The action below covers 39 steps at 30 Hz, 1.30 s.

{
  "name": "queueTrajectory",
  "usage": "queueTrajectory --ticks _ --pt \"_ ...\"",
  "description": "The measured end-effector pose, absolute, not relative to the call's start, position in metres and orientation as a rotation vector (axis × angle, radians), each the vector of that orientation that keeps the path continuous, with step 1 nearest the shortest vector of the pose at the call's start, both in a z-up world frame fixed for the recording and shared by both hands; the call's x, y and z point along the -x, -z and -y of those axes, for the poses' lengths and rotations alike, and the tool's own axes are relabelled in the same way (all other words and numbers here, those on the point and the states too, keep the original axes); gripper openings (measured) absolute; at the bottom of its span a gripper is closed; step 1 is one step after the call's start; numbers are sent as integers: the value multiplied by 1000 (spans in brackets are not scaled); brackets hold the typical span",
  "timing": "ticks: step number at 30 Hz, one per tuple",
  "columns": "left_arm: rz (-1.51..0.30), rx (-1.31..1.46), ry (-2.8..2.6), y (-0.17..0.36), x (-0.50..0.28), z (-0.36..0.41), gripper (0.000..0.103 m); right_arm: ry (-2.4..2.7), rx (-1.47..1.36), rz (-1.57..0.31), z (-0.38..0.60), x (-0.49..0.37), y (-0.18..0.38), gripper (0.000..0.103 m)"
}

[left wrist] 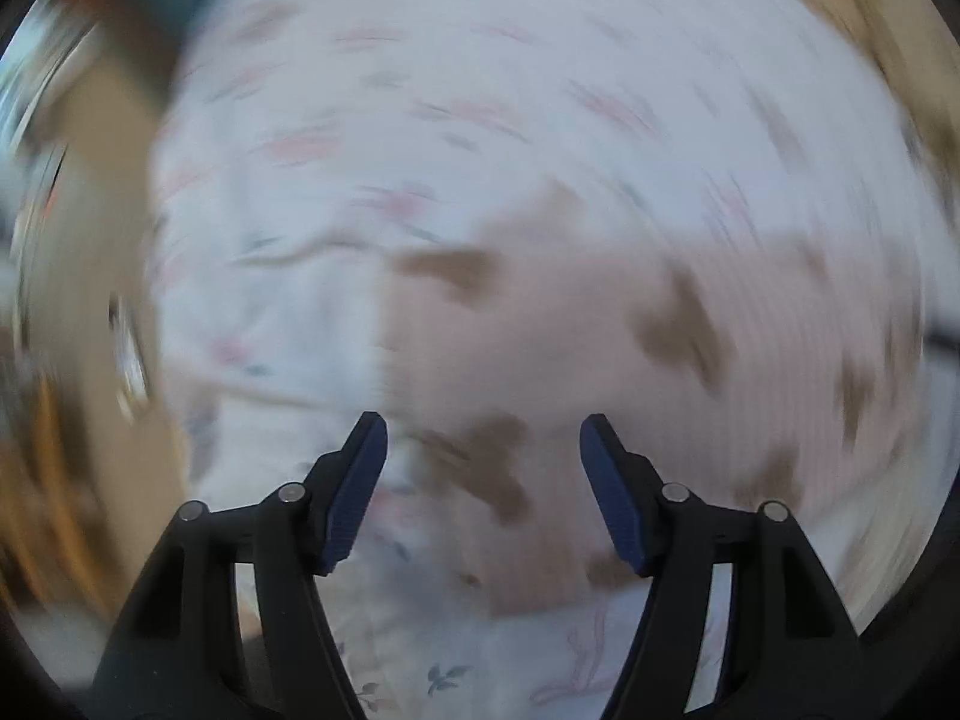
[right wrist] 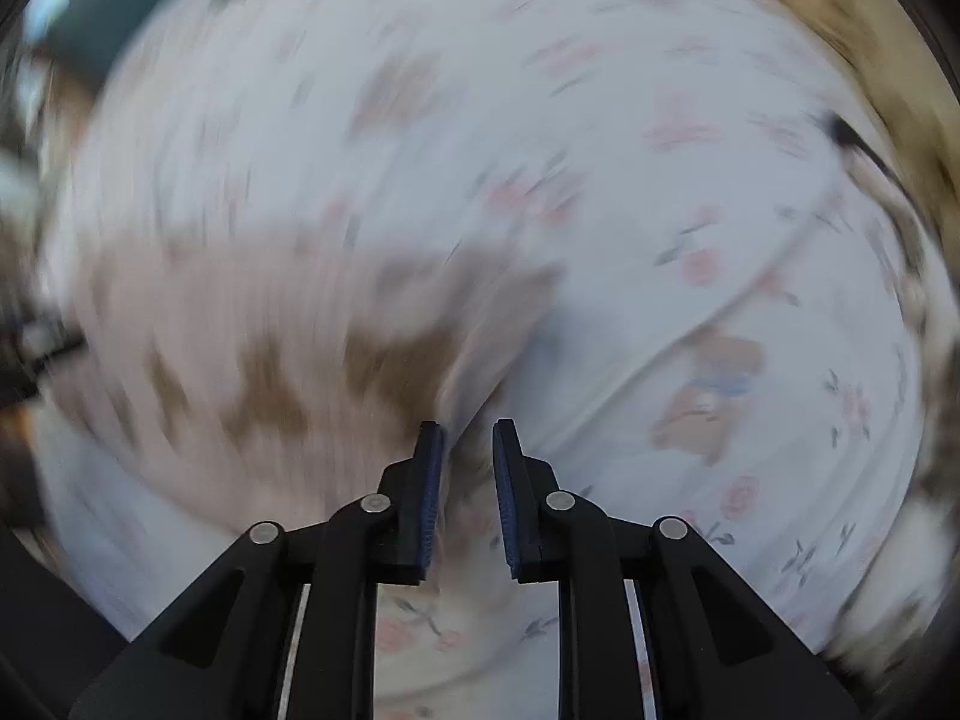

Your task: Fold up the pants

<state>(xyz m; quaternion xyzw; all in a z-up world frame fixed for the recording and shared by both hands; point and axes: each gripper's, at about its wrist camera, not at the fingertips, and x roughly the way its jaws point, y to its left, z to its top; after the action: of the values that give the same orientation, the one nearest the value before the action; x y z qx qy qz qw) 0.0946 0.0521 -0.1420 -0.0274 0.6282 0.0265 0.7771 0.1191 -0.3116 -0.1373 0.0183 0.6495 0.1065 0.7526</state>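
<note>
Both my views are heavily smeared, so I read only the large shapes. Through the left wrist camera I see my left gripper (left wrist: 483,438) with its fingers (left wrist: 354,492) spread wide and nothing between them; it hangs over the pants (left wrist: 570,348), a pale pink cloth with brown blotches lying on a bed (left wrist: 420,90) under a white sheet printed with small pink flowers. In that view the pants cover the middle and right of the sheet, and their left edge runs roughly straight up from the left finger. Through the right wrist camera my right gripper (right wrist: 468,438) has its fingers (right wrist: 427,498) drawn close with a narrow gap, and a ridge of the pants (right wrist: 270,330) rises right to that gap; I cannot tell whether the cloth is actually pinched or just lies in front of the tips. Here the pants spread left of the gripper, while bare sheet (right wrist: 660,150) fills the right side, with a brown and blue printed figure (right wrist: 708,396) on it. Beyond the bed's edges I make out only tan and dark blurs.
</note>
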Motion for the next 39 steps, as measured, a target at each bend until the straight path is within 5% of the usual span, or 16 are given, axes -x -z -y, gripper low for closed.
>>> queueTrajectory --ticks 3,7,15,17,21,39 --pt "-1312 221 -157 145 -98 -77 87 -177 -299 -1351 341 -129 129 86" --pt "-1384 321 -86 171 -103 -70 88 -224 -425 -1405 336 -142 152 86" --pt "-1395 203 77 177 -106 -19 85 -349 -243 -1481 275 -136 185 87" --pt "-1392 197 126 175 -104 -7 53 -385 -200 -1470 265 -130 185 80" --pt "-1398 186 237 167 -97 17 12 -453 -199 -1436 258 -127 173 16" --pt "-1023 276 291 46 -201 -39 9 -561 -313 -1068 248 -231 64 15"
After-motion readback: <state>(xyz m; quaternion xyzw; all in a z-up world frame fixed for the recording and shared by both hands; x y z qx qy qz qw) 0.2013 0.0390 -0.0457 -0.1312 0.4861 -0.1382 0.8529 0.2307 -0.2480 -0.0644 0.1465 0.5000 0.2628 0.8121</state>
